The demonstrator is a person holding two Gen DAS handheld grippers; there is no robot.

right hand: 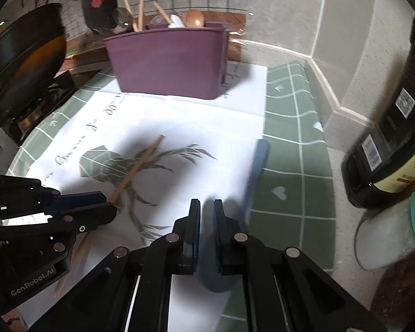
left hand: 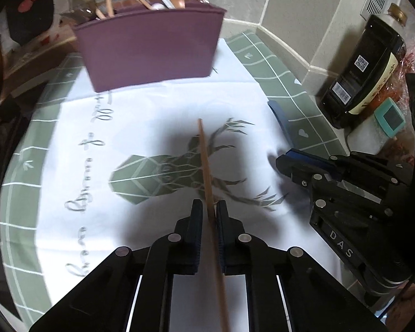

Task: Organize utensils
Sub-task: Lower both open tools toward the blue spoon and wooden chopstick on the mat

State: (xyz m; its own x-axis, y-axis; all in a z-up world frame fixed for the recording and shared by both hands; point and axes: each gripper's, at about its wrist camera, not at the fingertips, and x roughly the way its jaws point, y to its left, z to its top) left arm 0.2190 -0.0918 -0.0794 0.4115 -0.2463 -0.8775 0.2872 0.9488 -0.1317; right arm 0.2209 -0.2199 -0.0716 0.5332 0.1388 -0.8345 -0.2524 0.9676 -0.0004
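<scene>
My left gripper (left hand: 207, 207) is shut on a wooden chopstick (left hand: 204, 160) that points forward over the white cloth (left hand: 152, 110); it also shows in the right wrist view (right hand: 135, 168). My right gripper (right hand: 207, 207) is shut on the bowl end of a blue spoon (right hand: 256, 166), whose handle points away over the cloth edge; the spoon also shows in the left wrist view (left hand: 282, 121). The purple utensil holder (left hand: 149, 47) stands at the far end of the cloth, also in the right wrist view (right hand: 168, 58), with several wooden utensils and spoons (left hand: 166, 0) in it.
A dark bottle (left hand: 365, 69) and a teal timer (left hand: 390, 117) stand at the right by the tiled wall. A black pan (right hand: 22, 61) sits on a stove at the left. A green checked mat (right hand: 290, 138) lies under the cloth.
</scene>
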